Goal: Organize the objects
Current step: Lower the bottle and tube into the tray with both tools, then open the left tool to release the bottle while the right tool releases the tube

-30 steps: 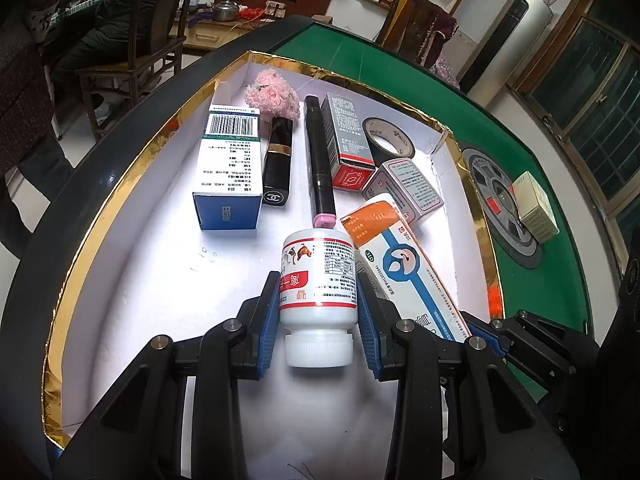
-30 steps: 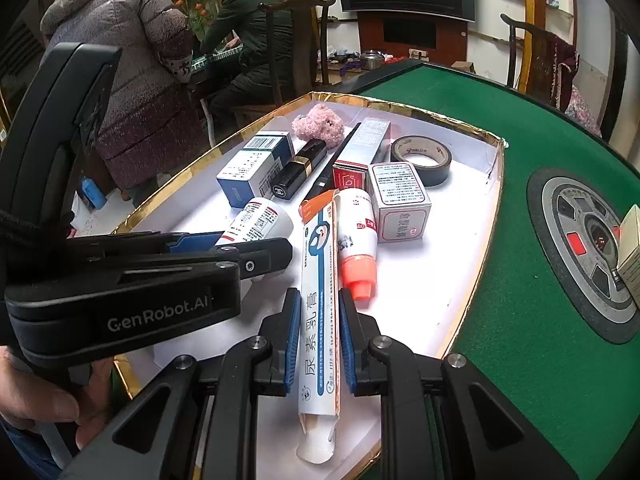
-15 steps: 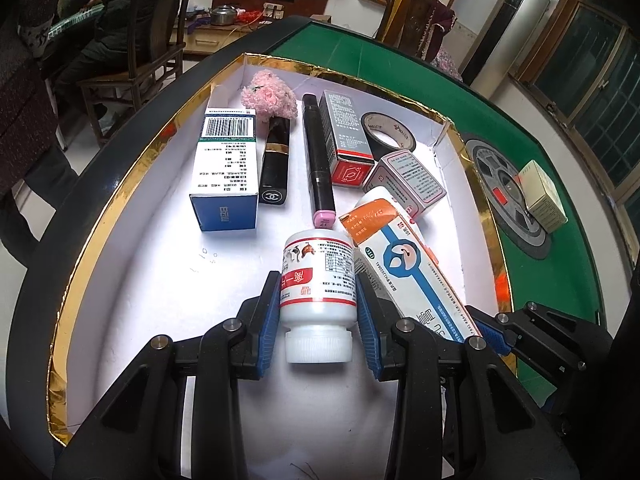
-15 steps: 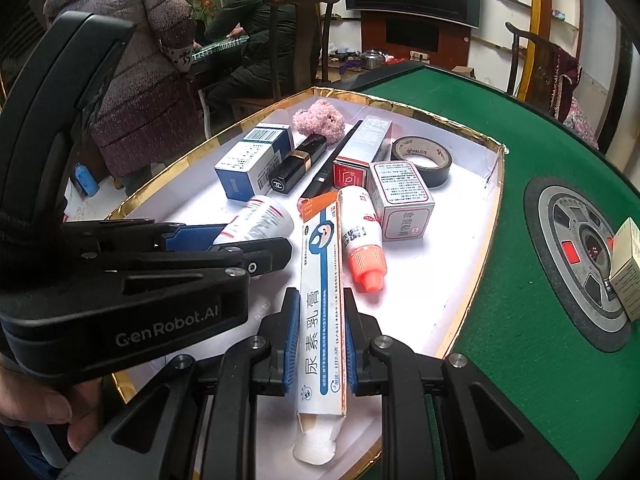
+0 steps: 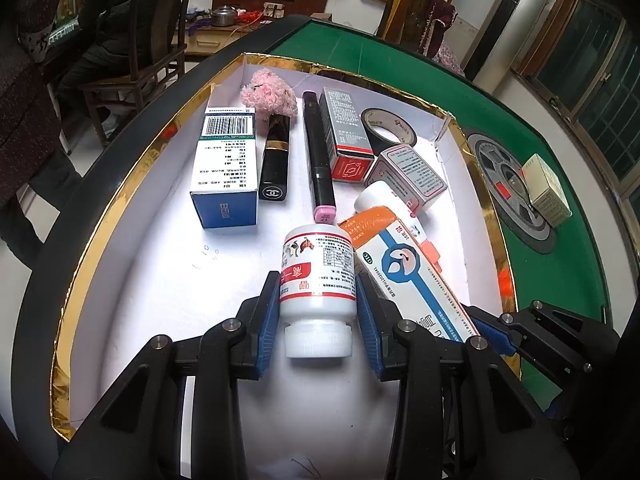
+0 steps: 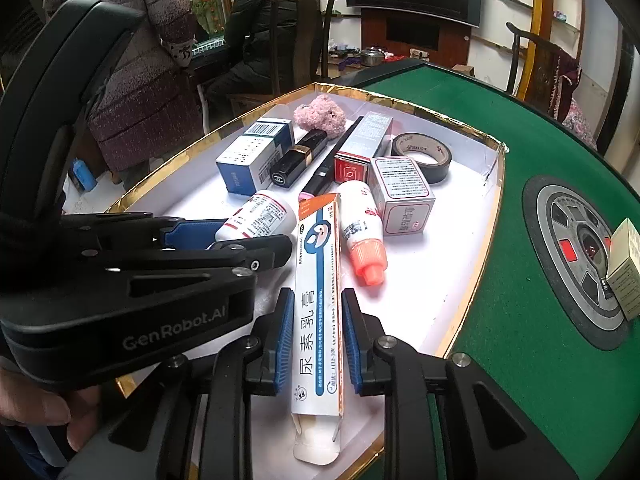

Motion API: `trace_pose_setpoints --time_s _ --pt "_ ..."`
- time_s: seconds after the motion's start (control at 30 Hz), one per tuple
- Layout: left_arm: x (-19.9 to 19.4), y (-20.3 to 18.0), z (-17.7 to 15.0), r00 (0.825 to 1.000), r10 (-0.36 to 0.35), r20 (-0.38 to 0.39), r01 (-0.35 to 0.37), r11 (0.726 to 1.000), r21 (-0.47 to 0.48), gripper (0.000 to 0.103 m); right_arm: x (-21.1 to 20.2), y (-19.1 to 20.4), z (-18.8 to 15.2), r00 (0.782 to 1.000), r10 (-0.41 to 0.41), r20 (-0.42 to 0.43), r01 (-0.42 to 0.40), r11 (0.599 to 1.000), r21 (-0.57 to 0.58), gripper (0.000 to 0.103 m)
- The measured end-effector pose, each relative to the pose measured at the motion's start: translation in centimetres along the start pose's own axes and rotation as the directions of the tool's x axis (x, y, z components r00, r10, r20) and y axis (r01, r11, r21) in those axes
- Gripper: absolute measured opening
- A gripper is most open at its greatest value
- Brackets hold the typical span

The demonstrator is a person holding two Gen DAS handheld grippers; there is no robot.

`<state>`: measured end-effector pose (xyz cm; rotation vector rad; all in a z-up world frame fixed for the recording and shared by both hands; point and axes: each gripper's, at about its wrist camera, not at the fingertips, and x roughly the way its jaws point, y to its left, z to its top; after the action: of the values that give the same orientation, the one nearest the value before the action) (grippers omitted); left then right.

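Observation:
My left gripper (image 5: 318, 312) stands around a white pill bottle (image 5: 318, 276) with a red label, lying in the white gold-rimmed tray (image 5: 132, 280), cap toward me; small gaps show beside its pads. My right gripper (image 6: 316, 334) stands around a long white-and-orange ointment box (image 6: 318, 288), its jaws slightly parted from the sides. The box (image 5: 404, 276) lies just right of the bottle (image 6: 258, 220). The left gripper body (image 6: 120, 288) fills the left of the right wrist view.
In the tray lie a blue-white box (image 5: 224, 168), black lipstick (image 5: 275, 160), pink plush (image 5: 270, 98), black pen (image 5: 318, 156), grey-red box (image 5: 344, 136), tape roll (image 5: 388, 130), small white box (image 5: 406, 176) and orange-capped bottle (image 6: 362, 236). A cream box (image 5: 546, 190) sits on the green table.
Both grippers' jaws have opened slightly off the bottle and the ointment box. The views have shifted a little toward the tray's far end.

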<state>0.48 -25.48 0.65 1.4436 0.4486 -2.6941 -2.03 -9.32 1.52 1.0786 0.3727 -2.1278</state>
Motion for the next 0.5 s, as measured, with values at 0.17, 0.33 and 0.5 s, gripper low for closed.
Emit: trace_pose_setpoints --time_s 0.17,0.33,0.5 --pt "-0.1 0.0 -0.1 1.0 -0.002 -0.006 0.002 1.0 -0.002 0.037 -0.2 -0.1 -0.2 1.0 0.004 -0.006 -0.003 1.0 0.007 0.023" --pt "-0.5 0.1 -0.3 1.0 -0.006 -0.006 0.006 1.0 -0.003 0.037 -0.7 -0.2 -0.3 1.0 0.002 -0.02 -0.002 1.0 0.012 0.024" --pt "-1.1 0.6 -0.4 1.0 -0.005 0.005 0.005 1.0 -0.014 0.037 -1.4 0.3 -0.4 0.999 -0.03 -0.023 0.03 0.999 -0.023 0.025"
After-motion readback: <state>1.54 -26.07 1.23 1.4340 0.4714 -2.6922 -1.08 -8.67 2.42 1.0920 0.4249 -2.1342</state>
